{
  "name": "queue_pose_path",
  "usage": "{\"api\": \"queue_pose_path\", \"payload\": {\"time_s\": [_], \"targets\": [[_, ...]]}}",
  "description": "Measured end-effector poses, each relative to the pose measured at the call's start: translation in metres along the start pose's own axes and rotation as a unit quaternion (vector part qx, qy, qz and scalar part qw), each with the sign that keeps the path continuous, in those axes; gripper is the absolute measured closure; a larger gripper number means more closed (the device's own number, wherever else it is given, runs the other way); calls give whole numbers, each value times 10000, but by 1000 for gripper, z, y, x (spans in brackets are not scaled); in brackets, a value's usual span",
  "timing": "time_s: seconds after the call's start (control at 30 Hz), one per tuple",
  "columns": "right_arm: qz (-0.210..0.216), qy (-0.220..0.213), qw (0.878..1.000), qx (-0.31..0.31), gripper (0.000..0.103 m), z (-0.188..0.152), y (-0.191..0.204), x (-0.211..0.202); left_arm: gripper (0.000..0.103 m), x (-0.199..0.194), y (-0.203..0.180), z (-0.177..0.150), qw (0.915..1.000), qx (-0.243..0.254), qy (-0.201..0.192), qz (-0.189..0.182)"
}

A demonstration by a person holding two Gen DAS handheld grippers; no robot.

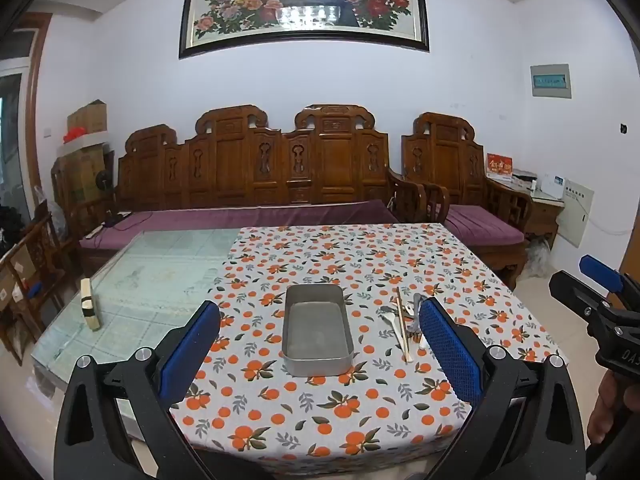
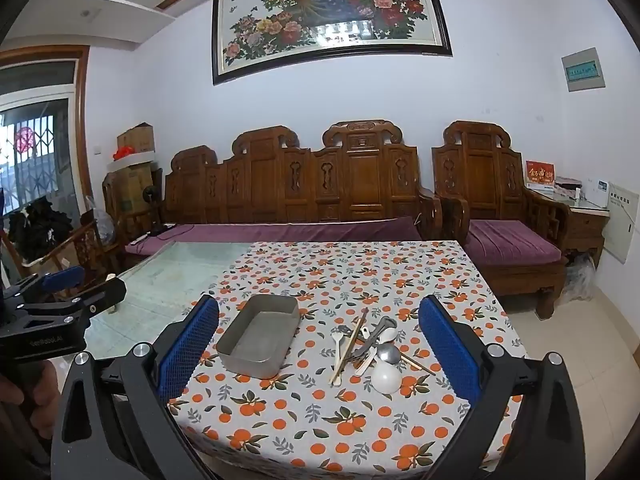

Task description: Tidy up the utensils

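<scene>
My left gripper (image 1: pixel 320 344) is wide open and holds nothing. Right in front of it, on the surface (image 1: pixel 320 420) with the orange-fruit cloth, sits the empty metal tray (image 1: pixel 318 330). Its long side runs from near to far.

To the right of the tray lies the pile of utensils (image 2: pixel 368 346): chopsticks, spoons and some metal pieces, all tangled. Most of them also point from near to far, tipped a little to one side. A white round spoon (image 2: pixel 386 376) lies nearest to me.

My right gripper (image 2: pixel 320 344) is wide open too, with nothing in it. The pile sits just ahead of it and a bit right of its middle, so I think this hand is nearer and should pick first. The tray is then a short way to the left.
</scene>
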State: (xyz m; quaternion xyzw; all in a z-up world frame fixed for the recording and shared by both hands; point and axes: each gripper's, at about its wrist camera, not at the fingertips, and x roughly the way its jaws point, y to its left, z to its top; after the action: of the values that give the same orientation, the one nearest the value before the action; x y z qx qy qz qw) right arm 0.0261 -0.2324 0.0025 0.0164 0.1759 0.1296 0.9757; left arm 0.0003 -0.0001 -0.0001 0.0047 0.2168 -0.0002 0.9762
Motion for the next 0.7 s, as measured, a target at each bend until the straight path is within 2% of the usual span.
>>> {"api": "queue_pose_path", "payload": {"time_s": [0.7], "targets": [[9,-15,10000,36,3,0,0,-1,6,-11,-2,8,9999,21,-118,20]]}}
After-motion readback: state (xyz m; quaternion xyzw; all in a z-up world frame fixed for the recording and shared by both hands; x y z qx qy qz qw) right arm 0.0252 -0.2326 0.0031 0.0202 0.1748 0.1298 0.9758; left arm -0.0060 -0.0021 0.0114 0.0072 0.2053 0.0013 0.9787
